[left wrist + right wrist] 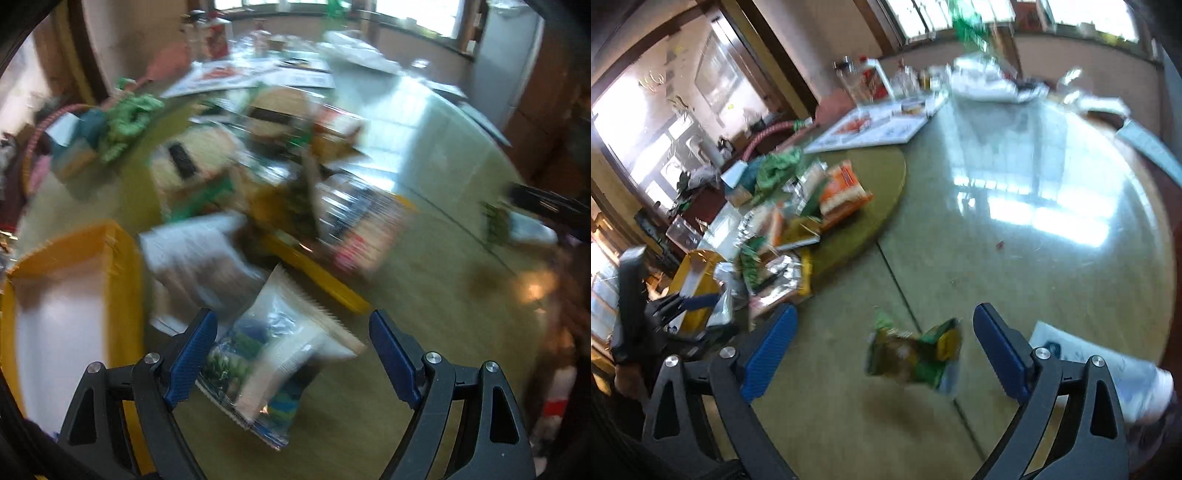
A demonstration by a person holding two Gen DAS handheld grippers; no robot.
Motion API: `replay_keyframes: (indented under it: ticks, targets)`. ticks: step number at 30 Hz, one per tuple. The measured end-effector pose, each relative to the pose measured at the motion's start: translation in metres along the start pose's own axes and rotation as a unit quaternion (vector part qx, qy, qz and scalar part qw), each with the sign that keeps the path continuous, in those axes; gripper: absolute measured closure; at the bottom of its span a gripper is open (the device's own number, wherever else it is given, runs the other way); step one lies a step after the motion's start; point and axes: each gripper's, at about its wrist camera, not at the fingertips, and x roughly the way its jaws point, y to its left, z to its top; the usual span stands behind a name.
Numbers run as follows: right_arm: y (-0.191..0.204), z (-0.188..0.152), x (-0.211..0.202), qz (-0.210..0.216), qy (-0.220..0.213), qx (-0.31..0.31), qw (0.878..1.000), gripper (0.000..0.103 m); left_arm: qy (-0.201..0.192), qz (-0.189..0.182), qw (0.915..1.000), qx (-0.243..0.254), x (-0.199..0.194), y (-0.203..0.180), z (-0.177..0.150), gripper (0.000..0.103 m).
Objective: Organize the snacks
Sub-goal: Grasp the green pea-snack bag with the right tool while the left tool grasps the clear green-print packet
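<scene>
In the left wrist view my left gripper (293, 358) stands open. A white, blue and green snack packet (273, 350) lies between its fingers, close to the left pad and well apart from the right one. A yellow box (122, 295) with a pale inside sits just to its left. My right gripper (884, 354) is open over the table, and a green and yellow snack packet (916, 354) lies between its fingers, touched by neither pad. A heap of mixed snack packets (812, 214) covers the round turntable (886, 177). Both views are motion-blurred.
The glass-topped table (1034, 240) reflects the windows. Printed sheets (879, 129) and bottles (864, 81) stand at the back. A white paper (1108, 365) lies by the right gripper. The yellow box (698, 273) sits at the left table edge.
</scene>
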Motion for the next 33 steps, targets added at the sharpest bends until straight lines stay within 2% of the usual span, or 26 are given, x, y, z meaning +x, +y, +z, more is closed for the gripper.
replay_keyframes:
  ticks: [2, 4, 6, 8, 9, 11, 13, 16, 19, 20, 21, 23, 25, 29, 33]
  targets:
    - [-0.009, -0.004, 0.004, 0.011, 0.012, 0.008, 1.0, 0.008, 0.009, -0.024, 0.9997, 0.007, -0.006, -0.007, -0.01, 0.018]
    - [-0.01, -0.015, 0.007, 0.047, 0.027, 0.019, 0.998, 0.011, 0.013, -0.061, 0.998, 0.011, -0.013, -0.015, -0.022, 0.018]
    - [0.0, -0.028, 0.004, 0.074, 0.031, 0.014, 0.997, 0.013, 0.017, -0.091, 0.9957, 0.002, -0.019, -0.016, -0.03, 0.018]
    - [0.016, -0.046, -0.004, 0.089, 0.036, -0.001, 0.995, 0.017, 0.012, -0.105, 0.9943, -0.012, -0.026, -0.014, -0.034, 0.018]
    - [0.02, -0.051, -0.008, 0.092, 0.036, -0.005, 0.995, 0.018, 0.008, -0.103, 0.9946, -0.017, -0.029, -0.013, -0.035, 0.018]
    - [0.029, -0.059, -0.018, 0.091, 0.023, -0.006, 0.996, 0.018, -0.008, -0.055, 0.9979, -0.032, -0.033, -0.008, -0.033, 0.018]
    - [0.029, -0.056, -0.024, 0.073, 0.009, -0.004, 0.997, 0.018, -0.016, -0.026, 0.9986, -0.044, -0.033, -0.003, -0.029, 0.018]
    - [0.031, -0.044, -0.024, 0.066, 0.0, -0.011, 0.998, 0.018, -0.008, -0.005, 0.9985, -0.053, -0.022, -0.003, -0.022, 0.019]
    - [0.035, -0.037, -0.011, 0.05, 0.011, -0.024, 0.998, 0.031, -0.003, 0.014, 0.9991, -0.041, -0.015, -0.01, -0.024, 0.02]
    - [0.034, -0.037, -0.008, 0.049, 0.016, -0.024, 0.998, 0.039, -0.004, 0.019, 0.9991, -0.037, -0.013, -0.011, -0.024, 0.02]
    - [0.033, -0.039, -0.006, 0.052, 0.022, -0.023, 0.998, 0.042, -0.003, 0.029, 0.999, -0.034, -0.011, -0.014, -0.025, 0.02]
    - [0.034, -0.043, -0.002, 0.049, 0.026, -0.027, 0.998, 0.042, -0.002, 0.041, 0.9987, -0.03, -0.013, -0.011, -0.031, 0.022]
    - [0.036, -0.046, -0.006, 0.031, 0.019, -0.029, 0.999, 0.042, 0.001, 0.048, 0.9985, -0.025, -0.013, -0.011, -0.033, 0.023]
    - [0.037, -0.04, -0.014, 0.035, 0.005, -0.032, 0.999, 0.042, 0.0, 0.049, 0.9986, -0.023, -0.016, -0.01, -0.034, 0.027]
    - [0.043, -0.029, -0.003, 0.037, 0.02, -0.047, 0.998, 0.042, 0.007, 0.051, 0.9983, -0.027, -0.011, -0.01, -0.034, 0.028]
